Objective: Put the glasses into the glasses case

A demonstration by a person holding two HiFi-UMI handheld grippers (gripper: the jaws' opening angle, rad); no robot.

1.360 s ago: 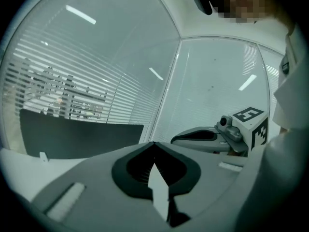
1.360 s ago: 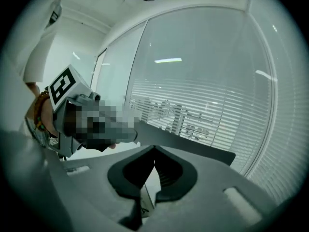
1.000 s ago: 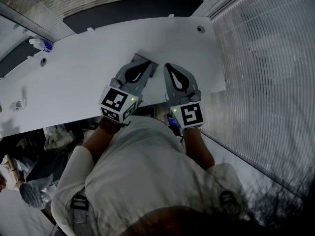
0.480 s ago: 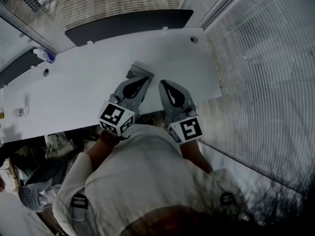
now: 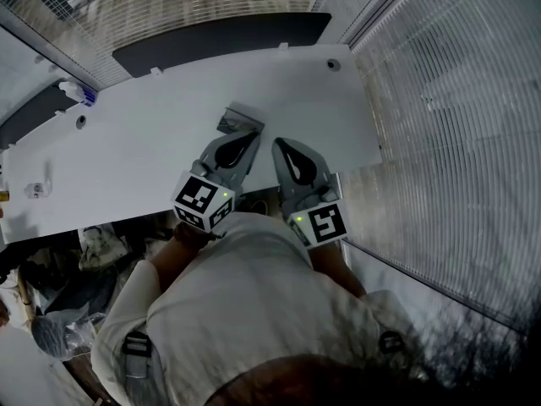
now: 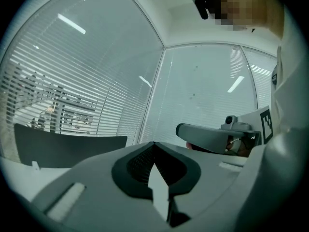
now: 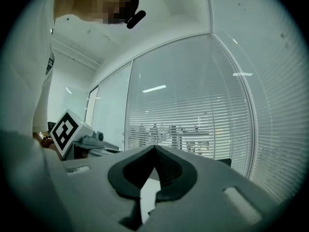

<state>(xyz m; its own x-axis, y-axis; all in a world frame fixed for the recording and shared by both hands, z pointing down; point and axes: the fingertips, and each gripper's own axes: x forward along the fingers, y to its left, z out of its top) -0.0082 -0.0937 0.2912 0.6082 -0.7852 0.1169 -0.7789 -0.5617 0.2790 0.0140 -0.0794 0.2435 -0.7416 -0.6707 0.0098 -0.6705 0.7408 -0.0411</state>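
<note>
A white table [image 5: 152, 155] stands in a glass-walled office, with slatted blinds [image 5: 448, 142] along the right side and behind it. A long dark panel [image 5: 220, 39] runs along the table's far edge. The head view looks steeply down over a person's pale shirt [image 5: 245, 303] and both forearms, which reach toward the table's near edge.

The person holds two grey grippers side by side and close together, both pointing away across the table. Each carries a cube with black-and-white square markers at its rear. The left gripper [image 5: 252, 134] has its jaws pressed together with nothing between them; its own view [image 6: 154, 146] shows the tips meeting in a point. The right gripper [image 5: 279, 144] is likewise pressed together and empty, as its own view [image 7: 154, 150] confirms.

A small grey rectangular object [image 5: 239, 118] lies flat on the table just beyond the left gripper's tips, apart from them. It may be the glasses case, but it is too small to be sure.

Well off to the left, near the table's far corner, sits a small white bottle with a blue cap [image 5: 78, 94]. A tiny pale item [image 5: 34, 190] rests by the left edge.
</note>
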